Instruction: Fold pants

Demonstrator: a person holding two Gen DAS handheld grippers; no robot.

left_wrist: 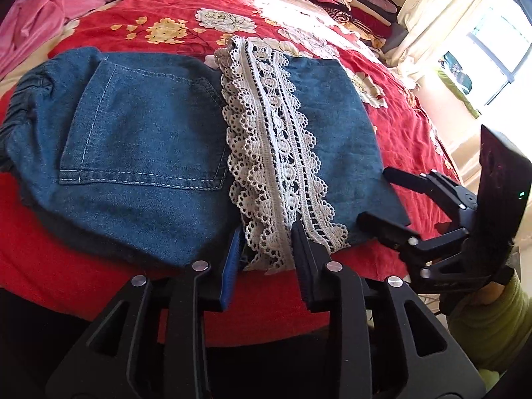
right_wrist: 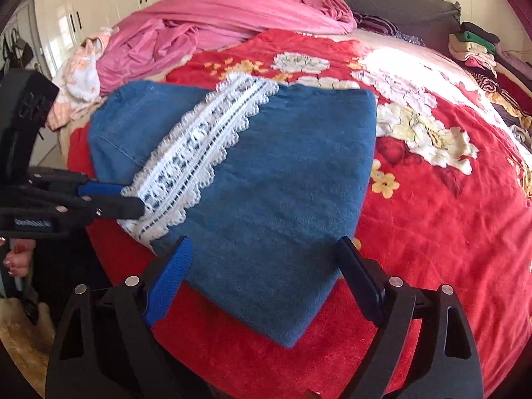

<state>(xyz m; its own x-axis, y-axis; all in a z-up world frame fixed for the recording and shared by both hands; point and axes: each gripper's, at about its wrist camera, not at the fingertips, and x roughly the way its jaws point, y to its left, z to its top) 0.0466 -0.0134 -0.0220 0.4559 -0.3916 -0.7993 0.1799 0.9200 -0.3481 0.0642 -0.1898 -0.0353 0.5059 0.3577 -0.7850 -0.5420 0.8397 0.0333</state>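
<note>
- The left gripper [left_wrist: 267, 249] had its jaws a little apart, set on either side of the near end of the white lace strip [left_wrist: 269, 139]; the lace lay between them, but they had not closed on it.
- The right gripper [right_wrist: 262, 262] held its jaws wide apart, one at each side of the near corner of the pants [right_wrist: 276, 206], with the cloth lying loose between them and nothing gripped.
- The denim pants [left_wrist: 139, 126] lay folded flat on the red flowered blanket [left_wrist: 139, 20] of the bed, close to its near edge, back pocket [left_wrist: 143, 129] up and the lace strip running across them.
- In the left view the right gripper [left_wrist: 379, 193] showed at the fold's right-hand corner, its tips touching or just over the denim edge.
- Beyond the pants lay a crumpled pink sheet [right_wrist: 212, 30], well apart from them.
- A stack of folded clothes [left_wrist: 352, 3] sat at the far side of the bed.
</note>
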